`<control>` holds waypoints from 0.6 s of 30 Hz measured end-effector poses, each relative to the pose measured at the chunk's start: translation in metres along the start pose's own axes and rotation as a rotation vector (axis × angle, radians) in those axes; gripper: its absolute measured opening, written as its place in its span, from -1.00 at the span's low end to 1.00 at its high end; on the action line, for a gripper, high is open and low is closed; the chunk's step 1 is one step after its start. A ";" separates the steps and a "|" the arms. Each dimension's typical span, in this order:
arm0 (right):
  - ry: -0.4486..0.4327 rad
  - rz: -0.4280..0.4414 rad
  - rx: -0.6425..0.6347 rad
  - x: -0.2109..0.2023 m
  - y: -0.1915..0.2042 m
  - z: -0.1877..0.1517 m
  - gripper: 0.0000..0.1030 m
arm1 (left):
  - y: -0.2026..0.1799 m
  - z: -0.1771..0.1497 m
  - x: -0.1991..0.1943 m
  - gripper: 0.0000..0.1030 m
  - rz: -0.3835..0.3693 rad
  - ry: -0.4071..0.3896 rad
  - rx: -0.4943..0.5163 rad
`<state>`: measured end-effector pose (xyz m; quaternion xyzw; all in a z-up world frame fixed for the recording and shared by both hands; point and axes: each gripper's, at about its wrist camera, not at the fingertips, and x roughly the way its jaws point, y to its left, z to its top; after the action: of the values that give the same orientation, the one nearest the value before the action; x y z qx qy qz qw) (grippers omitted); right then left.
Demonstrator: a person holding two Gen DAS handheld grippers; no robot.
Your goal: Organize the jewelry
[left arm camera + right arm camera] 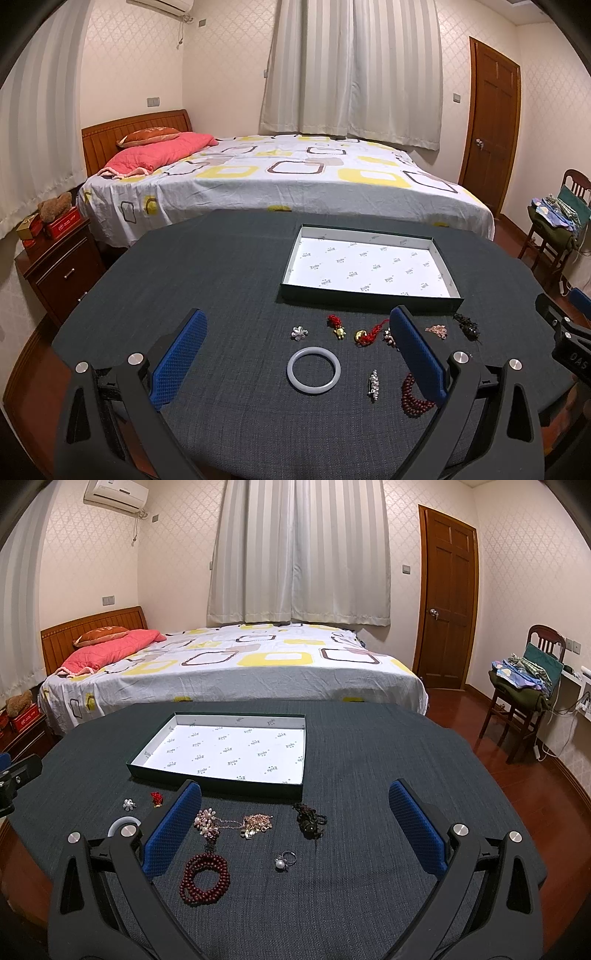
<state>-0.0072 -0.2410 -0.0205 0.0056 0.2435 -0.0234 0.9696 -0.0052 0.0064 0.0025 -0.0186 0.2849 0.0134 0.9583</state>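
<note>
1. while both sets of tongs, left gripper (295, 354) and right gripper (295, 827), gape apart and hold nothing, the tray (155, 771) lies flat, long axis crosswise.
2. just before the tray lie the white bangle (314, 370), the silver clip (373, 385) pointing trayward, and the red bead bracelet (204, 878).

A bedroom with cream walls (524, 554) in a diamond-pattern paper, lit warm. At twelve o'clock, pale striped curtains (299, 550) hang closed, reaching down just behind a wide bed (236, 672) with a white sheet printed in yellow and brown squares. At ten o'clock stands its orange wooden headboard (92, 622), with a pink quilt (110, 650) and a brown cushion (101, 632) against it. An air conditioner (116, 494) is mounted high at eleven o'clock. A dark wooden nightstand (62, 269) at nine o'clock carries red boxes. A brown panelled door (448, 598) stands shut at one o'clock; a wooden chair (524, 694) piled with clothes sits at three o'clock on a reddish wood floor (517, 775).
</note>
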 end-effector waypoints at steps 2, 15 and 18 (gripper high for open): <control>0.001 0.000 0.001 0.000 0.000 0.000 0.92 | 0.001 0.000 0.000 0.87 0.000 0.002 0.000; 0.000 0.000 0.000 0.000 0.000 0.000 0.92 | 0.008 -0.007 0.001 0.87 0.003 0.008 0.004; 0.001 0.000 0.000 0.000 0.000 0.000 0.92 | 0.005 -0.007 0.002 0.87 0.002 0.008 0.004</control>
<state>-0.0073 -0.2406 -0.0210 0.0058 0.2437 -0.0232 0.9695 -0.0077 0.0110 -0.0042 -0.0164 0.2890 0.0138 0.9571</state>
